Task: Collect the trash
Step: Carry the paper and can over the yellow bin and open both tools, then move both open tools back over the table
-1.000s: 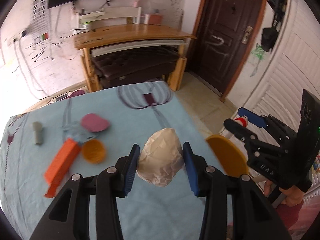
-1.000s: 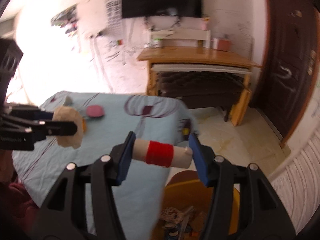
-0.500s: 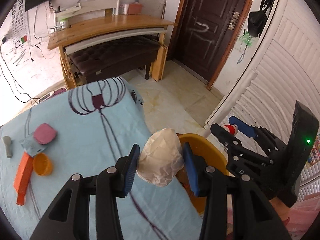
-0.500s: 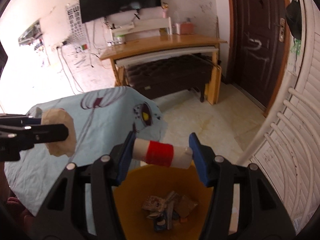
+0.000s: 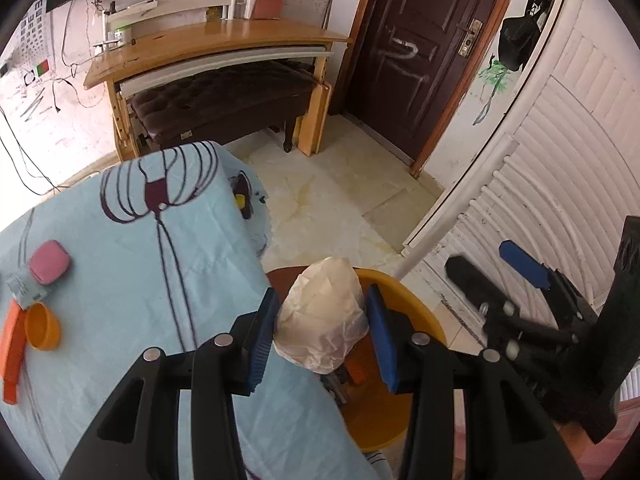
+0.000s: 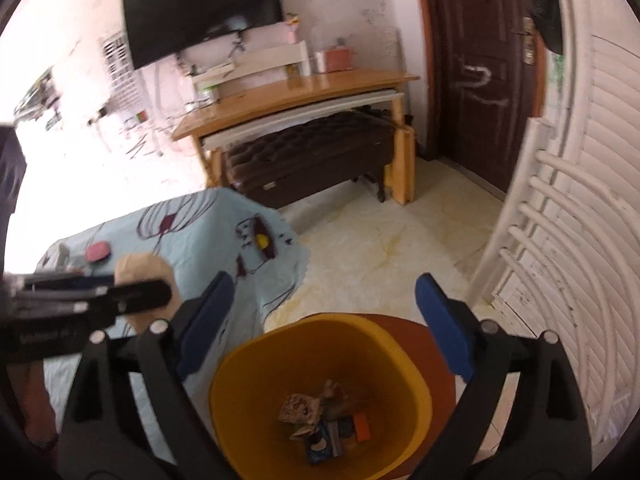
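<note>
My left gripper is shut on a crumpled white paper ball, which hangs over the near rim of the yellow bin. In the right wrist view the same paper ball shows at the left, over the table's edge. My right gripper is above the bin; its jaws are opening wide, with nothing between them. Several scraps of trash lie at the bottom of the bin. From the left wrist view the right gripper appears at the right, its jaws apart.
The table under a light blue cloth holds a pink pad, an orange cup and an orange bar. Behind stand a wooden desk over a dark bench, a brown door and white slatted panels.
The right gripper's jaws have spread and the white and red roll is gone from between them. Both grippers have shifted from the table to over the bin. The left still grips the paper ball.
</note>
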`<act>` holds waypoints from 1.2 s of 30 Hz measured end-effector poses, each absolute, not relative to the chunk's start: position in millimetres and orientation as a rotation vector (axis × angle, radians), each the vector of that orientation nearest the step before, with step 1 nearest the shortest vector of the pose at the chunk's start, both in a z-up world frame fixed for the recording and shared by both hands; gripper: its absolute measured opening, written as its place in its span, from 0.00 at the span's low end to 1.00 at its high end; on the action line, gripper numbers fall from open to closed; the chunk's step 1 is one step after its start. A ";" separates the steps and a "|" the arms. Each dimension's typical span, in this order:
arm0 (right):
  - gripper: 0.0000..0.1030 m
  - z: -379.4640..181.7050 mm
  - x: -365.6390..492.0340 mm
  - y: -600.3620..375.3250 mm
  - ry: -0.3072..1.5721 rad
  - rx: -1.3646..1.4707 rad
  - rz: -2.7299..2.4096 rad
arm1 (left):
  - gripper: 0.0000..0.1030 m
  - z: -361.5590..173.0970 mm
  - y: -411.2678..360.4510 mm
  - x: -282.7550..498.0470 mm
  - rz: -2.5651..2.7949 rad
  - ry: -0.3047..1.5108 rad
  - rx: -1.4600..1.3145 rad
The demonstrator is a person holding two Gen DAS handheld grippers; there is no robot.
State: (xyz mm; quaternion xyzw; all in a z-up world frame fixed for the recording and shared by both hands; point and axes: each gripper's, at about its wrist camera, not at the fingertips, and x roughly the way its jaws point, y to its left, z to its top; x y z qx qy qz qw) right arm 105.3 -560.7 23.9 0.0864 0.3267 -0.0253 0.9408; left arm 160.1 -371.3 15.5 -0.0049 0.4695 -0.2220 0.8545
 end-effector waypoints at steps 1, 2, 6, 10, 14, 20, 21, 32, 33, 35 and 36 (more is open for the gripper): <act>0.86 24.2 105.5 -563.8 0.665 0.185 -0.071 | 0.39 14.5 -373.4 158.4 -0.469 0.986 -0.012; 0.86 24.3 105.8 -570.0 0.664 0.201 -0.112 | 0.39 12.8 -375.3 156.7 -0.471 0.980 -0.016; 0.86 23.7 103.8 -589.7 0.645 0.279 -0.196 | 0.39 5.0 -384.5 150.1 -0.489 0.958 -0.029; 0.87 30.3 96.6 -594.8 0.599 0.308 -0.189 | 0.52 -6.7 -395.4 149.6 -0.553 0.986 -0.045; 0.90 36.5 96.3 -591.7 0.576 0.314 -0.175 | 0.75 -10.9 -391.5 152.3 -0.559 0.993 -0.099; 0.90 50.5 95.0 -580.5 0.534 0.307 -0.145 | 0.75 -3.0 -368.0 155.2 -0.535 0.975 -0.149; 0.92 54.9 94.6 -575.8 0.519 0.306 -0.132 | 0.75 0.0 -361.2 154.7 -0.529 0.967 -0.156; 0.94 84.8 110.2 -499.0 0.468 0.178 0.026 | 0.79 41.4 -263.8 142.4 -0.364 0.799 -0.127; 0.94 84.8 113.7 -490.3 0.475 0.161 0.045 | 0.79 45.1 -253.8 142.3 -0.344 0.787 -0.124; 0.94 83.7 120.4 -472.9 0.493 0.124 0.083 | 0.79 51.3 -233.3 144.7 -0.300 0.774 -0.118; 0.94 82.9 122.6 -463.4 0.500 0.107 0.099 | 0.80 54.0 -223.3 146.6 -0.283 0.773 -0.123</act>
